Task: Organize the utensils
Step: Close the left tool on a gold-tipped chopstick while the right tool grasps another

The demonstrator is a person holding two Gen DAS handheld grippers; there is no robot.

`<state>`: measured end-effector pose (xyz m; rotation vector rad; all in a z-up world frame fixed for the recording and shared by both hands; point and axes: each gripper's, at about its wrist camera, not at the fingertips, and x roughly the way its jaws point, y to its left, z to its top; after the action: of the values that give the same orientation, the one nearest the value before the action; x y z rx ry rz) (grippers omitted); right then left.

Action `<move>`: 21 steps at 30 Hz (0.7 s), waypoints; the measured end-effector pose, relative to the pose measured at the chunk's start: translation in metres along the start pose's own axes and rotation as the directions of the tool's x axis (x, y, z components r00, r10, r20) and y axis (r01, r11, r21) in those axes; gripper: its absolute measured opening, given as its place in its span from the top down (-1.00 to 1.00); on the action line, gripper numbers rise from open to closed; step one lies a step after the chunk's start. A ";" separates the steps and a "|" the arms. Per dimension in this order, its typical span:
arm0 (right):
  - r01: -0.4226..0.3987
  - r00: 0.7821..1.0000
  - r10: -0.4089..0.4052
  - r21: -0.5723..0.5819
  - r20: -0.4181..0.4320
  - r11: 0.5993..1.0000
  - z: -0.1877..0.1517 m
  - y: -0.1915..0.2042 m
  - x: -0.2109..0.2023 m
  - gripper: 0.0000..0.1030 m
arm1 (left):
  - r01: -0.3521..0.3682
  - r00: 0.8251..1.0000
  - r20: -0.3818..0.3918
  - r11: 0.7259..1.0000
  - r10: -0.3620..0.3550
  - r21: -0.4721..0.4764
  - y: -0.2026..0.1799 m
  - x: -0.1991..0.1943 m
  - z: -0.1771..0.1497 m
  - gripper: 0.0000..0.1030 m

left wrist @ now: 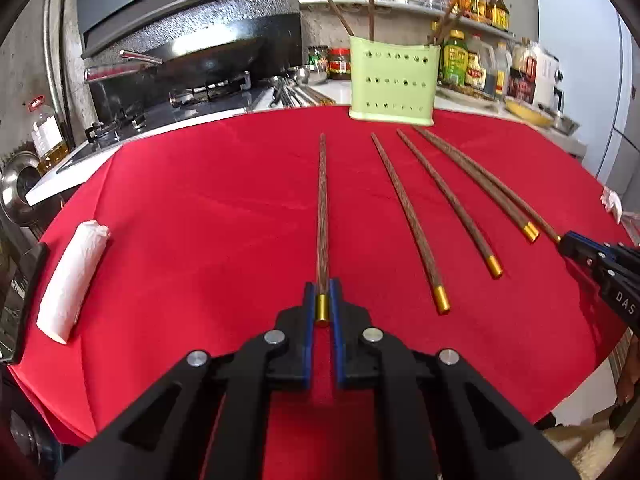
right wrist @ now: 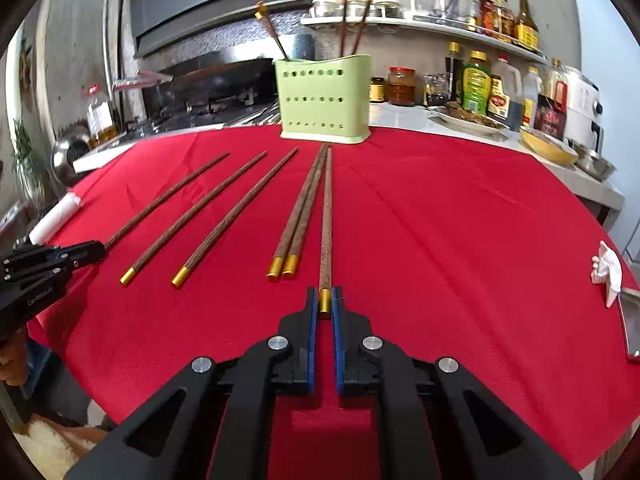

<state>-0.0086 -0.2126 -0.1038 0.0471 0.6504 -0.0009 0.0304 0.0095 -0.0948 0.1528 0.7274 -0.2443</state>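
Several brown wooden chopsticks with gold caps lie on the red cloth (left wrist: 200,200). My left gripper (left wrist: 322,292) is shut on the gold-capped end of the leftmost chopstick (left wrist: 322,208); it also shows in the right wrist view (right wrist: 86,251). My right gripper (right wrist: 325,296) is shut on the capped end of the rightmost chopstick (right wrist: 326,216); it shows in the left wrist view (left wrist: 568,242). Loose chopsticks (right wrist: 192,220) lie between them. A green perforated holder (left wrist: 391,86), also in the right wrist view (right wrist: 325,98), stands at the cloth's far edge with a few chopsticks upright in it.
A white rolled towel (left wrist: 74,276) lies at the cloth's left edge. A crumpled white tissue (right wrist: 608,270) lies at the right edge. A stove and wok (left wrist: 192,60) stand behind on the left; sauce bottles (right wrist: 476,88) and a yellow dish (right wrist: 548,146) line the back right counter.
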 end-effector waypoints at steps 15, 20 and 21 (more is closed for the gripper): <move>0.024 0.950 -0.027 0.013 0.310 1.000 0.055 -0.010 -0.096 0.87 | 0.038 0.956 0.292 0.999 -0.036 0.001 0.010 -0.081 0.052 0.86; 0.034 0.917 -0.033 0.004 0.399 0.999 0.077 -0.010 -0.119 0.87 | 0.061 0.924 0.377 0.998 -0.063 0.018 0.011 -0.112 0.076 0.86; 0.037 0.910 -0.033 -0.001 0.413 0.999 0.083 -0.009 -0.122 0.87 | 0.065 0.919 0.388 0.998 -0.067 0.019 0.011 -0.116 0.079 0.86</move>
<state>-0.0559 -0.2266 0.0360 0.0251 0.2259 -0.0421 0.0000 0.0223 0.0420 0.0808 0.3358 -0.3299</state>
